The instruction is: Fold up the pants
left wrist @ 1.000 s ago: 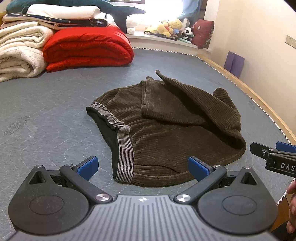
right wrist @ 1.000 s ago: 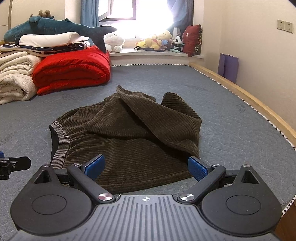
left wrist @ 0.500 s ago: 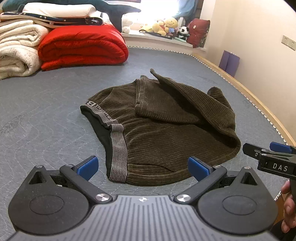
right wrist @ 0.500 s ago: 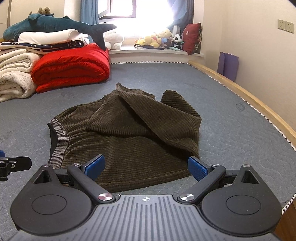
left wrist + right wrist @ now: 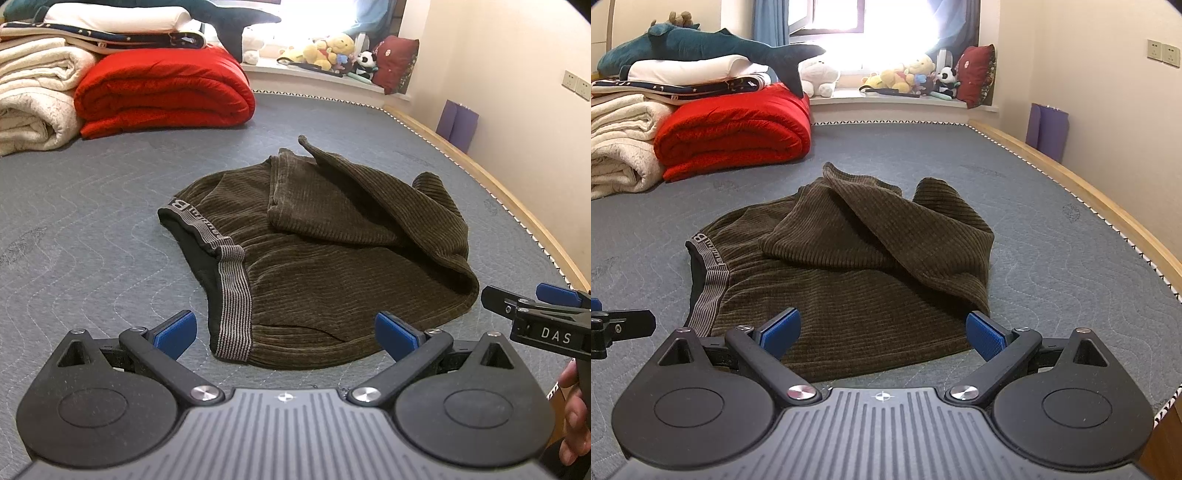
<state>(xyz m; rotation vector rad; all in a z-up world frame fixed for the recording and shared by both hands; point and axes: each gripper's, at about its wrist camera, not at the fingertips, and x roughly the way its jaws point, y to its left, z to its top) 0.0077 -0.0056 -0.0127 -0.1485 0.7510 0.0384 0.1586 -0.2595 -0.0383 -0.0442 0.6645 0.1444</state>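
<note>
Dark olive corduroy pants (image 5: pixel 332 258) lie folded in a loose bundle on the grey quilted mattress (image 5: pixel 92 240), with the grey striped waistband (image 5: pixel 232 291) at the left and the legs flopped back over the top. They also show in the right wrist view (image 5: pixel 857 266). My left gripper (image 5: pixel 284 332) is open and empty, just in front of the near hem by the waistband. My right gripper (image 5: pixel 882 332) is open and empty, at the near edge of the pants further right; it also shows at the right of the left wrist view (image 5: pixel 532 314).
A red folded blanket (image 5: pixel 162 96) and white blankets (image 5: pixel 33 99) are stacked at the far left, with a plush shark (image 5: pixel 701 44) on top. Soft toys (image 5: pixel 912 77) line the window sill. The wooden bed edge (image 5: pixel 1089 199) runs along the right.
Both grippers have shifted slightly; the left view now sits a little closer to the pants. The pants have not moved. Both grippers stay open.
</note>
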